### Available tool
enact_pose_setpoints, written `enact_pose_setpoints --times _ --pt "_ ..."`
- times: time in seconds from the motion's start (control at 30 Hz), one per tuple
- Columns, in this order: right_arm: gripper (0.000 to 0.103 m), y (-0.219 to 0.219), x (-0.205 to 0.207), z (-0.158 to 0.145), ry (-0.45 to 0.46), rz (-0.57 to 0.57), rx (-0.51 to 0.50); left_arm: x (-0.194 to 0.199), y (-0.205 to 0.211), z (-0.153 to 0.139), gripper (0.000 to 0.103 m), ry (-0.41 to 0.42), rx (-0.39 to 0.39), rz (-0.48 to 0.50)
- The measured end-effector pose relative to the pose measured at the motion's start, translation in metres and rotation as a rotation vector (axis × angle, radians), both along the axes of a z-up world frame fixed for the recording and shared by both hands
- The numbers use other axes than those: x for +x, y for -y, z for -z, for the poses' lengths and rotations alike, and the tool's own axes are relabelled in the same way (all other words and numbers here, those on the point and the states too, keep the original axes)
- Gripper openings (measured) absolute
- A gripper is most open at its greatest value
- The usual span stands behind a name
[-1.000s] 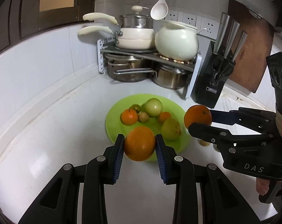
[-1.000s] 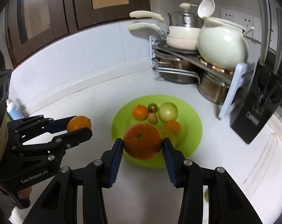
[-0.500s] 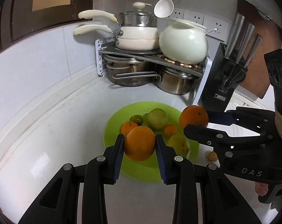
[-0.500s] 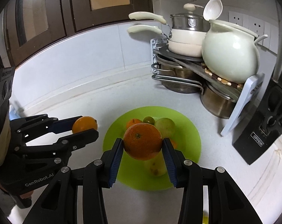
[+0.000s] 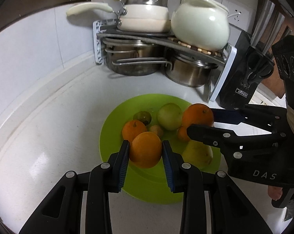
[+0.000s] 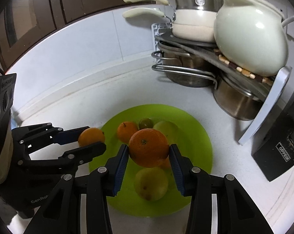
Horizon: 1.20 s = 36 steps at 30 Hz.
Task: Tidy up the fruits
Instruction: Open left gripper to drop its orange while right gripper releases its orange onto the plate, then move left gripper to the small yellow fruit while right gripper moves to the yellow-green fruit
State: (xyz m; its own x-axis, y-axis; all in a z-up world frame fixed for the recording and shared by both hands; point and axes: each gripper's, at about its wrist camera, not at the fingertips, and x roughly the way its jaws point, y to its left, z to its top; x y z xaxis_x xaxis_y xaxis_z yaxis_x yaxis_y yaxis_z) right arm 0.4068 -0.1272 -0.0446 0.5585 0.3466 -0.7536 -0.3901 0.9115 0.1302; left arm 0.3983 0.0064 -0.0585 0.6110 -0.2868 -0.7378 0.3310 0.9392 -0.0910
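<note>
My left gripper is shut on a smooth orange held over the near left part of the green plate. My right gripper is shut on a larger, darker orange above the plate's middle. Each gripper shows in the other's view: the right gripper to the right, the left gripper to the left. On the plate lie a small orange, a dark green fruit, a pale green apple, a yellow pear and smaller fruits.
A corner rack behind the plate carries steel pots, a white pan and a round white pot. A black knife block stands at the right. The white counter runs to a tiled wall on the left.
Both grippers have moved forward and down with their oranges. The plate has come closer and now lies under both oranges. The jaws kept their grips.
</note>
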Motion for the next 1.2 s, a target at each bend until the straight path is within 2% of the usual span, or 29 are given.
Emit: enact_pose_setpoints --times 0.3,0.4,0.5,0.63,1.2 --pt "0.044 0.004 0.014 0.015 -0.052 -0.007 0.004 0.009 0.001 0.009 0.033 -0.035 0.02 0.0" --pt "0.045 0.006 0.017 0.017 -0.069 -0.003 0.006 0.008 -0.004 0.008 0.035 -0.036 0.005 -0.013" --pt "0.053 0.005 0.016 0.017 -0.067 0.006 0.001 0.005 -0.008 0.005 0.037 -0.028 0.001 -0.03" --pt "0.054 0.005 0.009 0.013 -0.053 0.01 -0.004 -0.002 -0.013 -0.001 0.037 -0.009 0.0 -0.047" --pt "0.054 0.023 -0.058 -0.043 0.096 0.077 0.011 -0.063 -0.006 -0.055 0.047 0.139 -0.047 -0.023"
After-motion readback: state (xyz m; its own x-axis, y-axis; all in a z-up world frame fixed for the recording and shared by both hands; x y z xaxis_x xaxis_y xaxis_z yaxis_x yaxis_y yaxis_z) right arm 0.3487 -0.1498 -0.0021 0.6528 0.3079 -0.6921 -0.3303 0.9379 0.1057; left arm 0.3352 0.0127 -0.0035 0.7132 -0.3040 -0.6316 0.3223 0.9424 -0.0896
